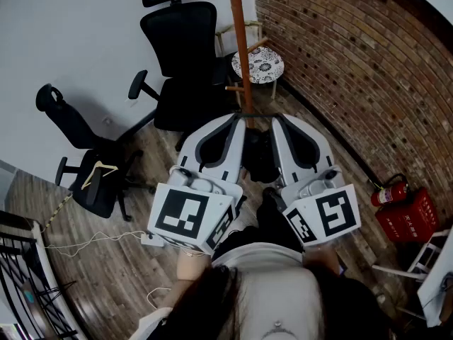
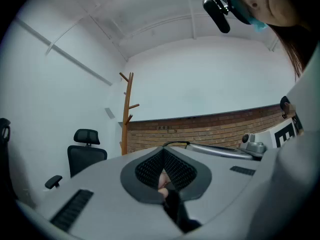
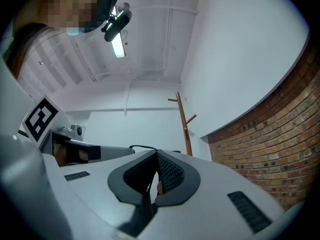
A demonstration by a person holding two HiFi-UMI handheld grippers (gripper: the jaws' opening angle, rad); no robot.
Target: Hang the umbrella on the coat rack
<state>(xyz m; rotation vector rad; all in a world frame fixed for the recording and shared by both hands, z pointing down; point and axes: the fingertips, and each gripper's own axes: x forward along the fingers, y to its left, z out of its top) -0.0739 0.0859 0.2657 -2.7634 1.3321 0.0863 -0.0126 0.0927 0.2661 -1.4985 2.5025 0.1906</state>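
Left gripper [image 1: 236, 119] and right gripper [image 1: 278, 119] lie side by side in the head view, with the black umbrella [image 1: 260, 158] bunched between them and the coat rack [image 1: 242, 48] just beyond. Left gripper view: jaws clamped on the umbrella [image 2: 177, 211], which hangs below them; the rack stands far left. Right gripper view: jaws likewise clamped on the umbrella [image 3: 140, 216]; the rack stands far, slightly right.

Two office chairs [image 1: 182, 62], one coat rack [image 1: 241, 41], one round stool [image 1: 257, 65], one fire extinguisher [image 1: 390, 191], one hanger [image 1: 98, 173].
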